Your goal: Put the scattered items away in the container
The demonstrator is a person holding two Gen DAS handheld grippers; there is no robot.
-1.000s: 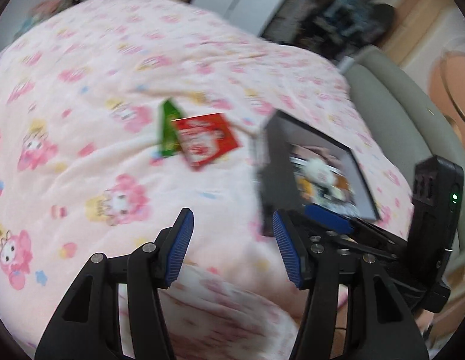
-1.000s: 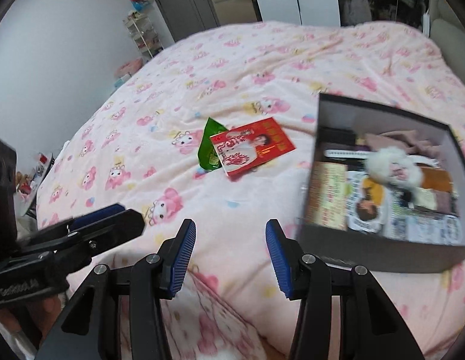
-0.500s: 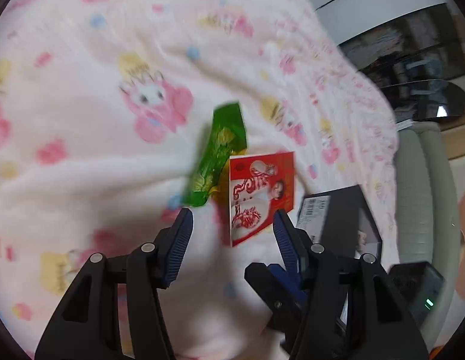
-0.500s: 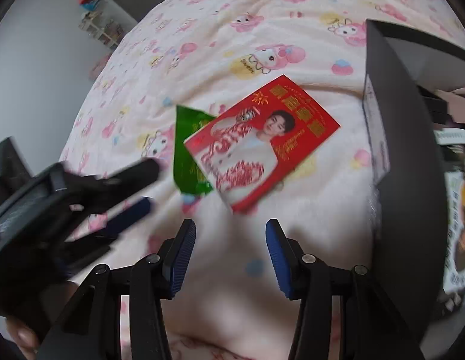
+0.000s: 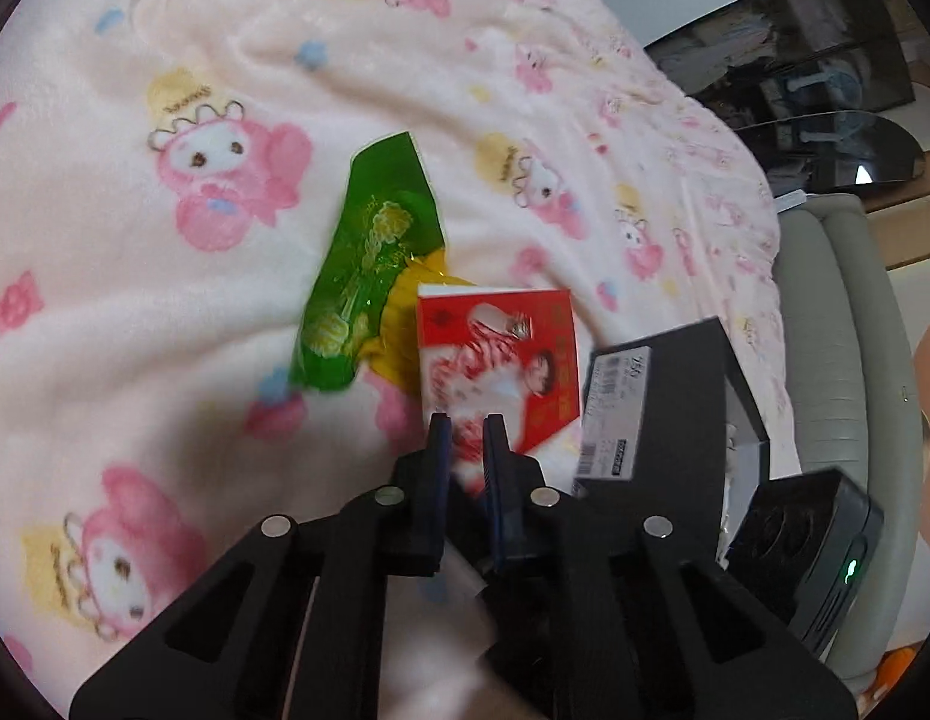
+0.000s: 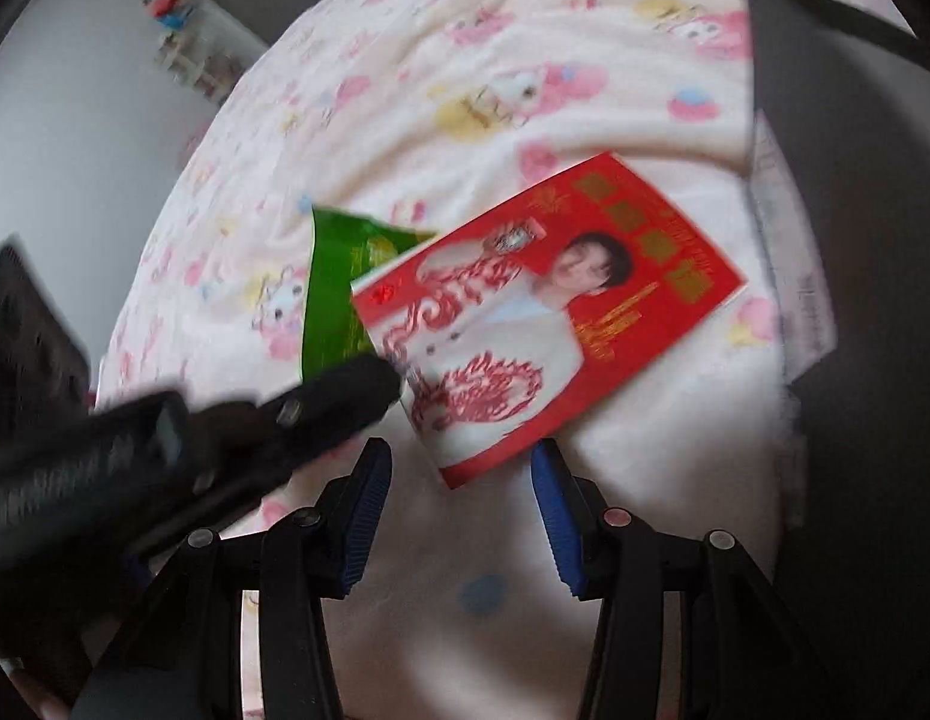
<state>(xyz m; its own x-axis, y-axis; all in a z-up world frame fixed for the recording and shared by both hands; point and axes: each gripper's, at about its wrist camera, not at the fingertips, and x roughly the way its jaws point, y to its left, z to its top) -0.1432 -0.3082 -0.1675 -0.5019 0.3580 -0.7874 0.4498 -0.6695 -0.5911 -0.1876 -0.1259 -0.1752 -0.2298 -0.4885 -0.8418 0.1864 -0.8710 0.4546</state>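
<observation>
A red envelope printed with a person's portrait lies on the pink cartoon blanket, overlapping a green snack packet. My left gripper is shut on the red envelope's near edge. In the right wrist view the red envelope and the green packet lie just ahead of my right gripper, which is open and empty; the left gripper's black finger touches the envelope's left edge. The dark box stands right of the envelope.
The dark box wall fills the right side of the right wrist view. A grey sofa sits beyond the bed's right edge. A shelf with small items stands against the far wall.
My left gripper moved down onto the red envelope and closed on its near edge. My right gripper moved closer to the envelope and stayed open.
</observation>
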